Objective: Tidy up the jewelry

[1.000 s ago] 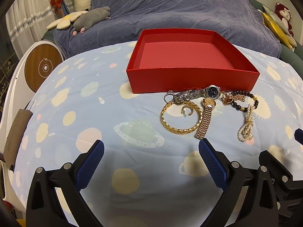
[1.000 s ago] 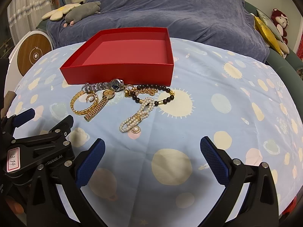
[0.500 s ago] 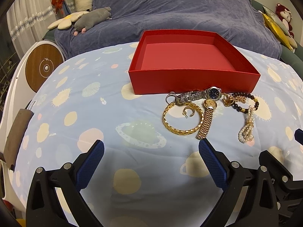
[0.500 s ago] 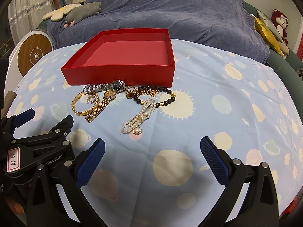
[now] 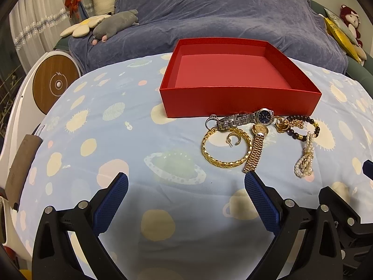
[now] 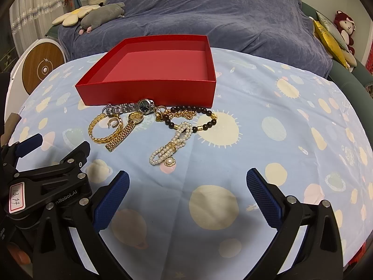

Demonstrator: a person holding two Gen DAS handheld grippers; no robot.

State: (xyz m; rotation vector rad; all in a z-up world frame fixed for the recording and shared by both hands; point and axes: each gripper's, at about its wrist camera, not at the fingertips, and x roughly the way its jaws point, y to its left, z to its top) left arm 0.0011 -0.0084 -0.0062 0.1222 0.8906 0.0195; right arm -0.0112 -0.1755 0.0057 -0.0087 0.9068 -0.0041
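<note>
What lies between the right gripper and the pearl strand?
Only bare patterned cloth between the right gripper and the pearl strand, clearest in the right wrist view.

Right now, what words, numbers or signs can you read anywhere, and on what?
"13.14": handwritten on a white sticker on the left hand-held gripper.
"nRobot.AI": printed on that gripper's body; the start is cut off.
Lightning-bolt sign: on the round wooden disc.
Watch dials: too small to read.

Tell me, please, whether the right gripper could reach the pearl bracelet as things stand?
Probably yes: the right gripper is open, and only bare cloth lies between it and the pearl bracelet.
</note>
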